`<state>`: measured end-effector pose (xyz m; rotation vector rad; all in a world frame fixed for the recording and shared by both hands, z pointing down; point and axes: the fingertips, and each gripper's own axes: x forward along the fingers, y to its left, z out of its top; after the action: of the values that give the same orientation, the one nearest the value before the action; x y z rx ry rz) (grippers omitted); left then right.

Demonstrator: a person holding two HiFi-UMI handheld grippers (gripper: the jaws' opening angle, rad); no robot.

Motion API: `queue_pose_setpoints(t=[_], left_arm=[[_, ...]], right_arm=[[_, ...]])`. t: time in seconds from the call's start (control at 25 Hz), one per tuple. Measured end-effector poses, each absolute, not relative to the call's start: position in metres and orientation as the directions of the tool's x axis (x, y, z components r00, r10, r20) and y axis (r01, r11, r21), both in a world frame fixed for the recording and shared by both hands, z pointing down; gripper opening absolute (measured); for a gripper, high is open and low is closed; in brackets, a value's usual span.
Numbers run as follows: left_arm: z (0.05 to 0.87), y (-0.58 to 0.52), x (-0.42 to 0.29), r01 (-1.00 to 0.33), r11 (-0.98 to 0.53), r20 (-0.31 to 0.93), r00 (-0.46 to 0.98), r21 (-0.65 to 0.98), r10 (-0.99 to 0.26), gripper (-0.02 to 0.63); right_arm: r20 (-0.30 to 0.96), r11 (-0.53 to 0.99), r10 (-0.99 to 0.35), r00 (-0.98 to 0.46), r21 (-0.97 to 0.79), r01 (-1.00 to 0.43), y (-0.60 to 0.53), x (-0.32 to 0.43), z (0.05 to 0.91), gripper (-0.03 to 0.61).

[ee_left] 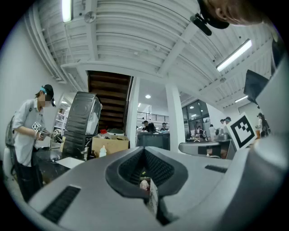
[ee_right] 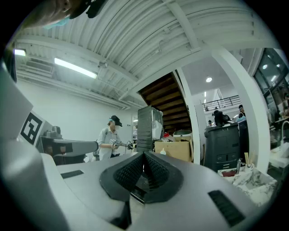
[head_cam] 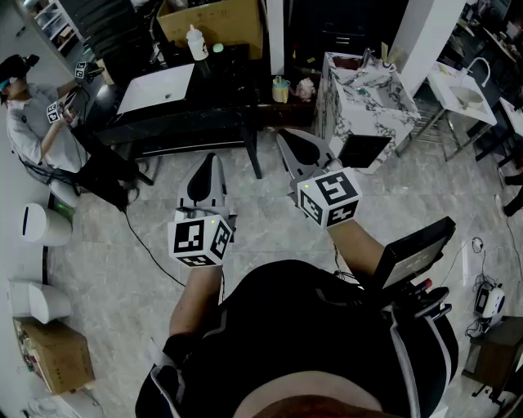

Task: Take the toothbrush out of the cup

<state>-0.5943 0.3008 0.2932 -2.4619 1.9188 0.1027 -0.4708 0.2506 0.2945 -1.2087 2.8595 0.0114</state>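
toothbrush (head_cam: pixel 384 52): probably the thin pale stick standing upright at the far edge of the marble counter (head_cam: pixel 369 110), though it is too small to confirm. its cup can't be made out. it stands well apart from both of your grippers.

your left gripper (head_cam: pixel 210 158): jaws pressed together with nothing pinched. in the left gripper view (ee_left: pixel 144 152) the ribbed pads meet along one seam. it is held level and points away from your body. its marker cube (head_cam: pixel 198 238) sits at your wrist.

your right gripper (head_cam: pixel 284 135): jaws also pressed together and holding nothing. the right gripper view (ee_right: pixel 144 157) shows the pads closed on each other. it is level, just beside the left one and a little further forward. its marker cube (head_cam: pixel 329 196) sits near your forearm.

beyond the tips: a black table (head_cam: pixel 204 114) carries a white board (head_cam: pixel 155 88) and a white bottle (head_cam: pixel 196 42), with a cardboard box (head_cam: pixel 214 23) behind it. a small yellowish cup with a teal top (head_cam: pixel 280 88) sits between the table and the marble counter. i can't tell what it holds.

right gripper view: the pale stick (ee_right: pixel 246 159) rises from the marble top at the right edge.

left side: a seated person (head_cam: pixel 33 118) holds another pair of grippers. two white bins (head_cam: pixel 45 224) stand near the wall. a second cardboard box (head_cam: pixel 53 355) sits on the grey tile floor (head_cam: pixel 245 229).

far right: a white sink (head_cam: pixel 462 91).
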Motion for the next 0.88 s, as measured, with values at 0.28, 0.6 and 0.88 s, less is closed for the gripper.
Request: queue_pose_setpoints(t=[0.28,0.6,0.88], left_arm=[[0.2953,0.2986,-0.5925,-0.965,-0.258,-0.049,0.256,0.036,-0.965,0.005],[0.3016,0.2957,-0.5929,-0.954,-0.293,-0.057,0.289,0.061,-0.956,0.005],[0.3026,0.2946,-0.5928,-0.946,-0.319,-0.051,0.316,0.055,-0.947,0.005]], right_arm=[[-0.027,0.685,-0.728,-0.685,0.008,-0.729,0.2486,-0.4726,0.2935,0.023],[-0.013,0.669,-0.744,-0.668,-0.002,-0.744,0.2453,-0.4742,0.2992,0.023],[-0.015,0.663,-0.749,-0.663,-0.025,-0.748,0.2482,-0.4778,0.3009,0.025]])
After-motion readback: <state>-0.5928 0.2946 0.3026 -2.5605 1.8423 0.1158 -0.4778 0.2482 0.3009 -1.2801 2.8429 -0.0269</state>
